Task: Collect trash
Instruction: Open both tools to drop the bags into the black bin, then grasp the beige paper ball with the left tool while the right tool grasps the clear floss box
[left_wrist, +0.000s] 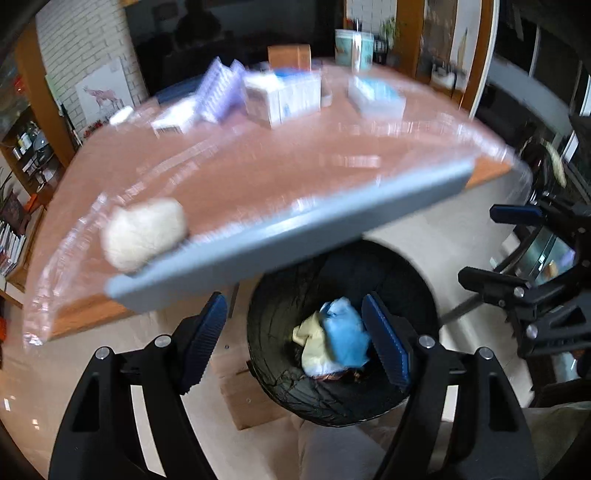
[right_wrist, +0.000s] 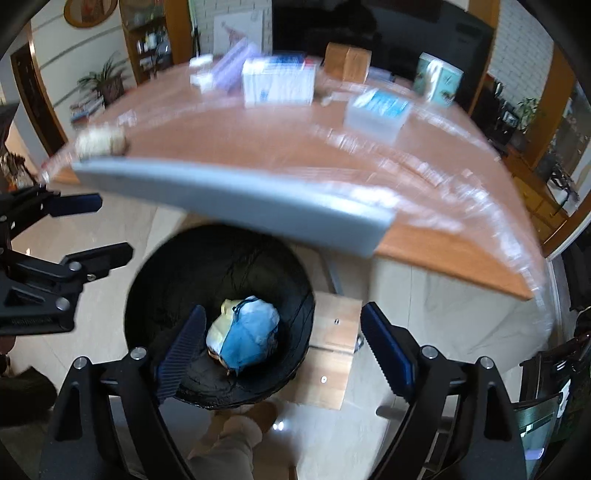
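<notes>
A black-lined trash bin (left_wrist: 406, 280) stands on the floor below the table edge; it also shows in the right wrist view (right_wrist: 177, 266). Crumpled blue and pale yellow trash (left_wrist: 340, 336) lies inside it, seen also in the right wrist view (right_wrist: 245, 334). A crumpled whitish wad (left_wrist: 144, 232) lies on the table by its grey edge strip, seen also in the right wrist view (right_wrist: 99, 142). My left gripper (left_wrist: 295, 339) is open and empty above the bin. My right gripper (right_wrist: 284, 350) is open and empty above the bin too.
The wooden table (left_wrist: 258, 166) under clear plastic carries white and blue boxes (left_wrist: 284, 96), a purple pack (left_wrist: 218, 92), a brown box (left_wrist: 290, 55) and a mug (left_wrist: 352, 48). A wooden block (right_wrist: 332, 354) lies on the tiled floor beside the bin. Shelves stand at the left.
</notes>
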